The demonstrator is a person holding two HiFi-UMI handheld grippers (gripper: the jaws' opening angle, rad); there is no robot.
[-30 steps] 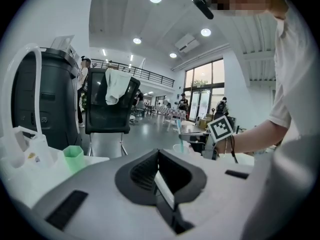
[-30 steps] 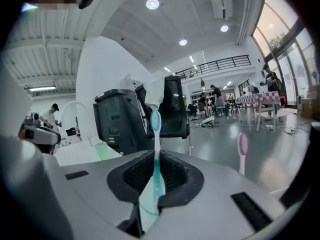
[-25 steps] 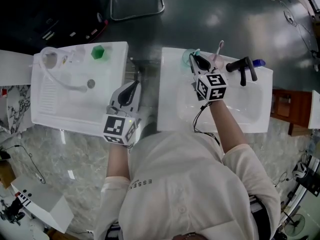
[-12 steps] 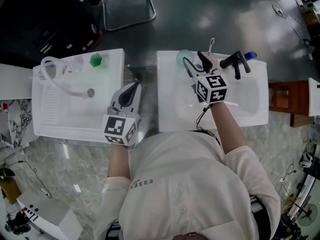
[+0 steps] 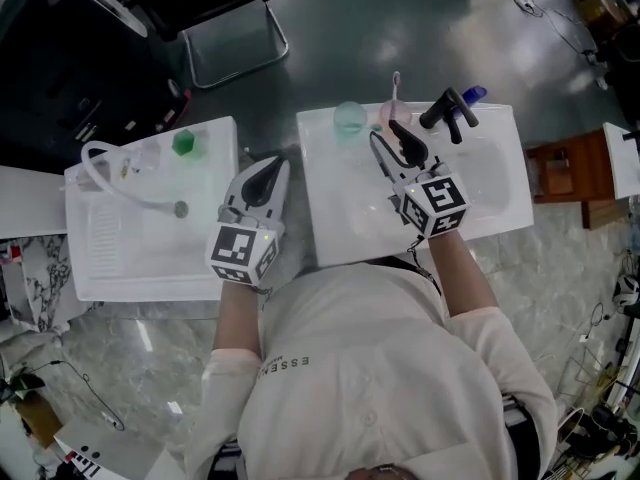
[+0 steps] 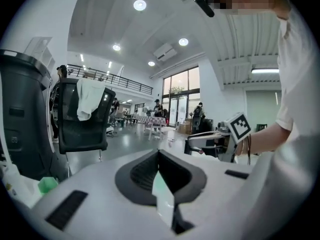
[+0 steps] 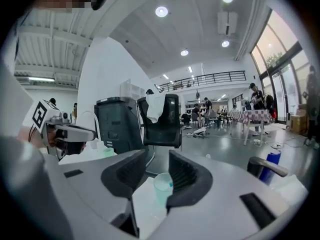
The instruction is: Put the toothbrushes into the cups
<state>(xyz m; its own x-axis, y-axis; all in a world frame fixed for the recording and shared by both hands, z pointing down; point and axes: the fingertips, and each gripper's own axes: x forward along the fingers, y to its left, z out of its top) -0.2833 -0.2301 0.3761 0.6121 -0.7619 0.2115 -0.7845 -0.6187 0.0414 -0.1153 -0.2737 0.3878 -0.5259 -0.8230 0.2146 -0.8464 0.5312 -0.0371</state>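
Note:
A pale toothbrush (image 5: 395, 85) stands upright in a pinkish cup (image 5: 386, 116) on the back rim of the right sink (image 5: 330, 218). Beside it sits a light-green cup (image 5: 349, 118), also seen in the right gripper view (image 7: 163, 185) beyond the jaws. My right gripper (image 5: 387, 134) (image 7: 157, 156) hovers over the sink just short of the cups. It stands open; its jaws opened wide and have just been closing a little, with nothing between them. My left gripper (image 5: 268, 166) (image 6: 159, 156) is shut and empty, held between the two sinks.
A black faucet (image 5: 445, 110) (image 7: 267, 166) and a blue bottle (image 5: 473, 95) stand right of the cups. The left sink (image 5: 120, 268) carries a green cup (image 5: 183, 143) (image 6: 47, 184) and a white hose (image 5: 115, 168). A black chair (image 5: 230, 43) stands behind.
My right gripper has opened, risen and drawn back from the cups, leaving the toothbrush standing in the pinkish cup. The left gripper has lifted slightly.

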